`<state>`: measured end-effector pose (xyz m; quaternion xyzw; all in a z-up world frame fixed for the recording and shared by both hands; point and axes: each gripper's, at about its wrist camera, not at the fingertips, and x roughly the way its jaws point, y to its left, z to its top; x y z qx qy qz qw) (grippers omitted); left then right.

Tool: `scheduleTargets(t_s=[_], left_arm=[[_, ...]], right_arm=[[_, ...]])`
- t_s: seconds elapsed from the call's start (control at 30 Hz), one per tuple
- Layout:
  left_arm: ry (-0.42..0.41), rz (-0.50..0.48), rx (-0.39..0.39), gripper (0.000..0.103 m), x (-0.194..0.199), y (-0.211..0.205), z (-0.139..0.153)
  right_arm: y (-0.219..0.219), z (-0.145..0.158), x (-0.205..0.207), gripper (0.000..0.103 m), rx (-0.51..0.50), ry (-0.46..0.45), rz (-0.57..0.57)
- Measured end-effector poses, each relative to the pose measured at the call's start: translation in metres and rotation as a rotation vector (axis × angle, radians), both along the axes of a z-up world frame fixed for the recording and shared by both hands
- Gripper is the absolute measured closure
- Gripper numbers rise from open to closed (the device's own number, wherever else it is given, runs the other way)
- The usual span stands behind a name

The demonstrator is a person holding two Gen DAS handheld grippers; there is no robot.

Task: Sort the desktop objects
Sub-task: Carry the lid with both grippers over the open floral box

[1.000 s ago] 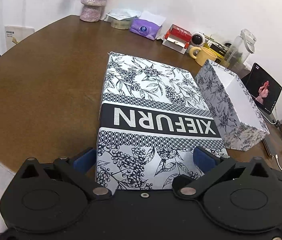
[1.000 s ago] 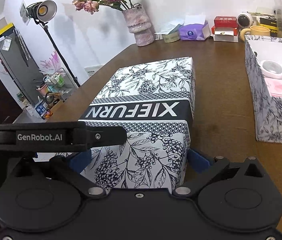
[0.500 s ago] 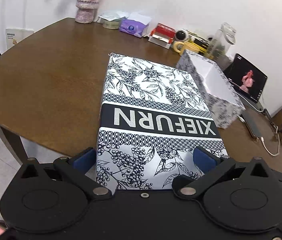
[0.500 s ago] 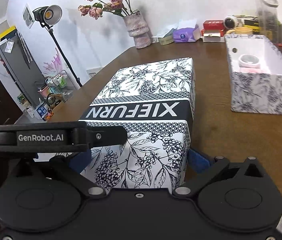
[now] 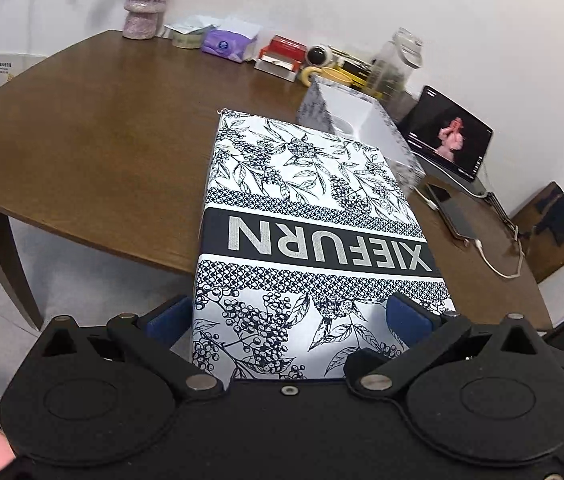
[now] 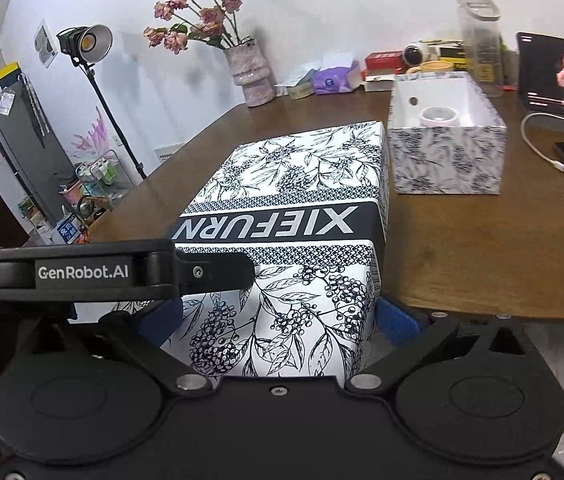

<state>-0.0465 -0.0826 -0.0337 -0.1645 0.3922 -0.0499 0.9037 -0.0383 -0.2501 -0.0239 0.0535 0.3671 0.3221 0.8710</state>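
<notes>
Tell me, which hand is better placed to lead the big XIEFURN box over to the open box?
Probably the right. Both the left gripper and the right gripper clamp the XIEFURN box, but the open box sits ahead on the right gripper's side.

1. The lid (image 5: 314, 216) looks like matt printed paper or card, smooth.
2. The counter (image 5: 101, 140) is brown wood with a soft sheen.
3. The left hand-held gripper (image 5: 290, 320) is matt black plastic with blue pads (image 5: 408, 316), perhaps rubber, and small metal pins.
4. The jar (image 6: 480, 36) is clear glossy plastic or glass.
</notes>
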Motion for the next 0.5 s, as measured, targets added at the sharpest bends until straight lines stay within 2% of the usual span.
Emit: scheduleTargets(t_s=[0.5], left_arm=[[-0.019, -0.096, 0.003, 0.0, -0.016, -0.054, 0.005]], right_arm=[[-0.054, 0.004, -0.034, 0.0, 0.005, -0.012, -0.091]])
